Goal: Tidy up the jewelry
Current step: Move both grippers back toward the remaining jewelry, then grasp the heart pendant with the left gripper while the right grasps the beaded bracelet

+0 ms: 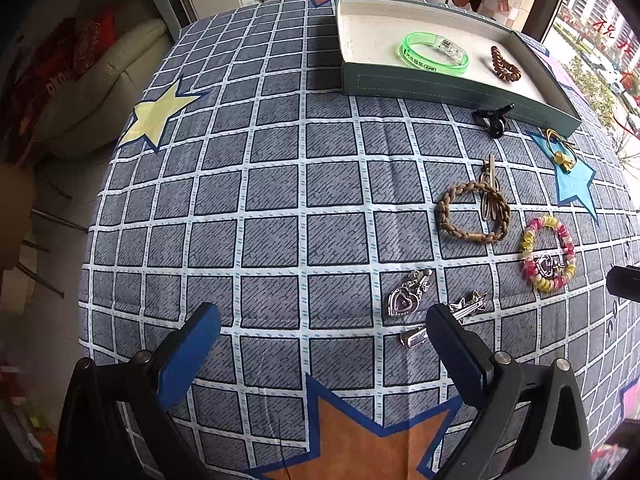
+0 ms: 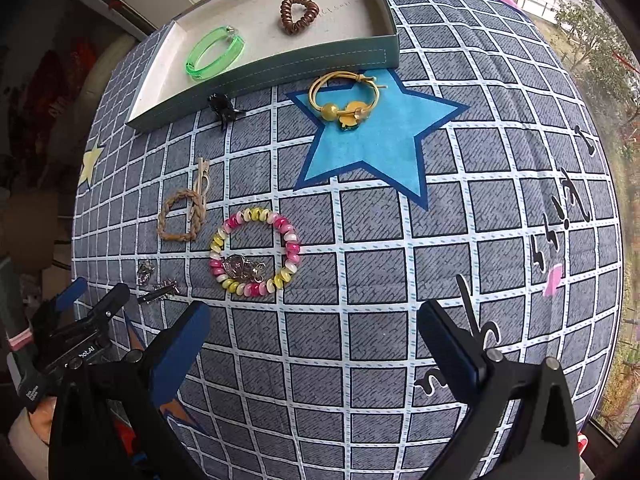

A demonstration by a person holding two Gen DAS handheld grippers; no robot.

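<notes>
Hovering over a counter (image 1: 280,200) draped in grey-blue checked cloth with coloured stars, both tongs stand wide open with nothing between their blue pads. From the left tongs (image 1: 320,332), a silver heart-shaped charm (image 1: 404,298) lies at one o'clock, with a silver star clip (image 1: 468,307) and a small silver clasp (image 1: 412,336) just beside the right-hand finger. Farther out at one o'clock rests a tan braided cord bracelet (image 1: 474,214) with a thin metal hair clip (image 1: 490,188) lying across it. At two o'clock sits a pink, yellow and white beaded bracelet (image 1: 548,254) carrying a metal charm.

A shallow grey-green tray with a pale lining (image 1: 440,88) stands at twelve to one o'clock on the far side of the counter. Inside it lie a translucent green plastic wristband (image 1: 434,54) and a brown spiral hair tie (image 1: 504,63), well apart. A small black claw clip (image 1: 494,118) rests against the tray's near wall.

From the right tongs (image 2: 314,332), the beaded bracelet (image 2: 254,252) is at eleven o'clock, and a yellow cord bracelet with a gold bead (image 2: 344,96) lies on a blue star at twelve o'clock, just beside the tray (image 2: 312,62). The left tongs (image 2: 80,320) show at nine o'clock.
</notes>
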